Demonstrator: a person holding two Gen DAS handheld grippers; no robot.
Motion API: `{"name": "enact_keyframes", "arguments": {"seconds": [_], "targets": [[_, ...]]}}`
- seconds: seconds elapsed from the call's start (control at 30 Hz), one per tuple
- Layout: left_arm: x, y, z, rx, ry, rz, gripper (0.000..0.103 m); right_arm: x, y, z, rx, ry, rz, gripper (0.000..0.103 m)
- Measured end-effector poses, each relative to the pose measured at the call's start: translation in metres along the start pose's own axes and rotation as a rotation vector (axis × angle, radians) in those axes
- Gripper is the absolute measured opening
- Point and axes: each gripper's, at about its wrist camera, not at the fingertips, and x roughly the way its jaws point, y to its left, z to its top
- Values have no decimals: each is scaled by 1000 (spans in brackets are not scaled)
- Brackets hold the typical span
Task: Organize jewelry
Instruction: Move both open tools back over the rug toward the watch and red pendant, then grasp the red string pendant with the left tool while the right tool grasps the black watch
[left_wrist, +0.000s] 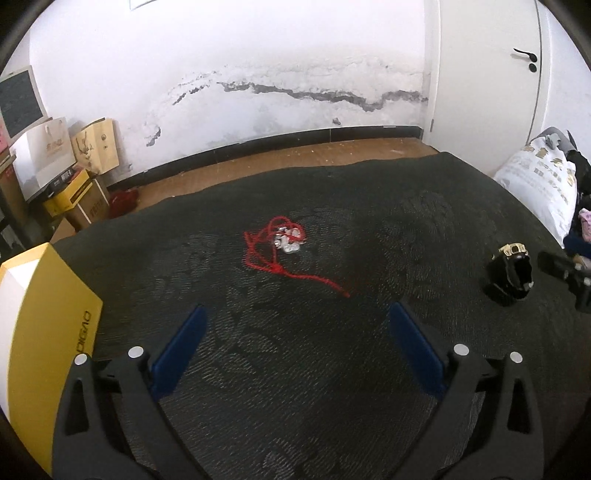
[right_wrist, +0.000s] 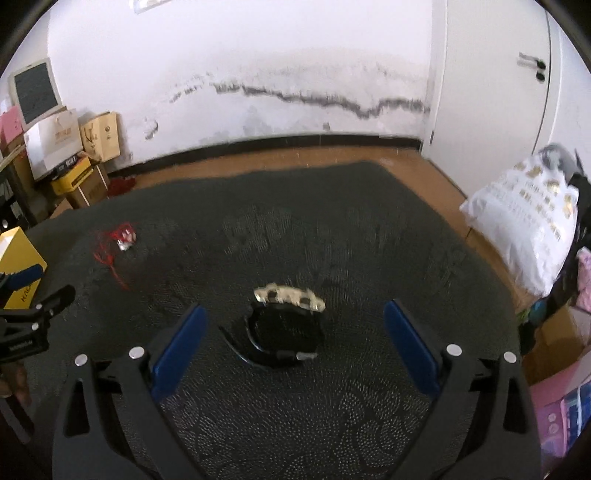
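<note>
Both grippers hang wide apart, empty, over a dark mat (left_wrist: 295, 369). The left gripper (left_wrist: 295, 325) faces a red cord necklace (left_wrist: 275, 251) mid-mat; the right gripper (right_wrist: 295, 321) faces a black-strapped wristwatch (right_wrist: 284, 332) nearer the mat's right edge.

Paper bags (left_wrist: 74, 147) beside cracked wall (left_wrist: 295, 92)

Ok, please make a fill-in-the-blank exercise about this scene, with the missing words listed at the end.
1. The cord tangled around the silver charm is ____ in colour.
2. The jewelry lies on a dark ____.
3. The left tool has its jaws ____, with nothing between them.
4. The watch in front of the right tool has a ____ strap.

Missing words: red; mat; open; black
</note>
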Motion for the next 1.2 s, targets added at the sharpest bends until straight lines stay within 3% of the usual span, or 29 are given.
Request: {"name": "enact_keyframes", "arguments": {"seconds": [0.53,0.7,0.77,0.97,1.2], "targets": [[70,-5,-13,-87,141,-28,97,40,13,-22,-66,101,21,93],[75,-8,-12,-62,140,-10,97,57,12,-29,-60,132,10,93],[77,-7,-11,-62,140,-12,97,60,16,-31,-81,108,-3,97],[84,-5,-4,-60,142,-17,97,72,18,-16,-66,133,-3,98],[116,0,27,-33,136,-28,98,75,17,-11,-68,140,-2,98]]}}
